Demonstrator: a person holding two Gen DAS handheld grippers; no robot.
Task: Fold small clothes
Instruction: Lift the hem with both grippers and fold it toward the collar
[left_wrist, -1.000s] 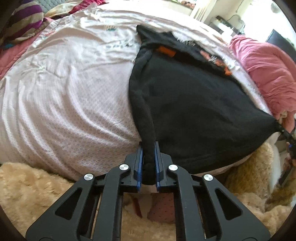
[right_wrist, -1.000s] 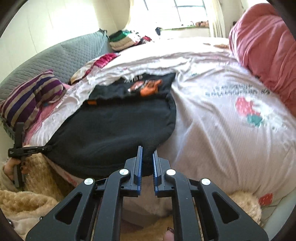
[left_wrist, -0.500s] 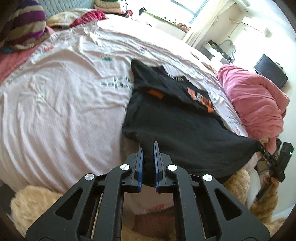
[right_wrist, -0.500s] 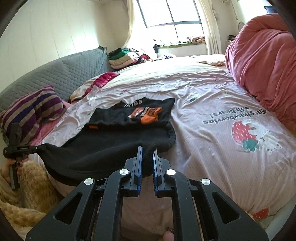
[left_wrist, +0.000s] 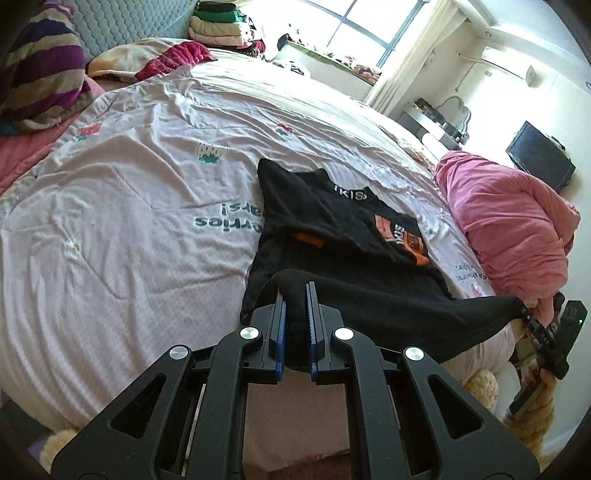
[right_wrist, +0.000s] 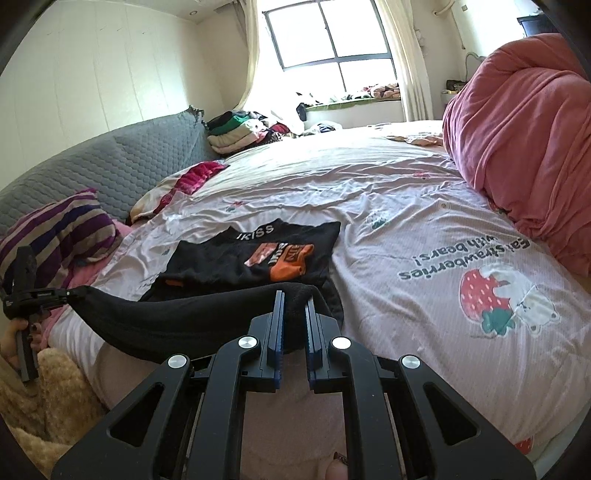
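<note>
Left gripper (left_wrist: 294, 325): lower centre of the left view, jaws pressing together on a bunched corner of the black shirt (left_wrist: 343, 258). The same gripper is showing at the left edge of the right view (right_wrist: 70, 293), pinching the far corner of the raised hem.

Right gripper (right_wrist: 293, 325): lower centre of the right view, jaws pinching the other hem corner of the shirt (right_wrist: 236, 291). It is appearing at the right edge of the left view (left_wrist: 522, 310), gripping cloth there too.

Shirt: hem is hanging taut between the two grippers, lifted off the bed; the upper part, with an orange print and white collar lettering, is lying flat on the sheet (left_wrist: 129, 236) at mid-frame.

Sheet: pale pink, printed with strawberries and lettering, covering the bed (right_wrist: 424, 229).

Pink duvet (left_wrist: 509, 229): bunched at the right of both views (right_wrist: 524, 122).

Striped pillow (left_wrist: 40, 70): upper left of the left view, against a grey quilted headboard (right_wrist: 110, 166).

Folded pile (right_wrist: 236, 134): sitting at upper centre, below the window (right_wrist: 328, 33).

Cream fleece (right_wrist: 48, 398): lying in the lower left of the right view.
</note>
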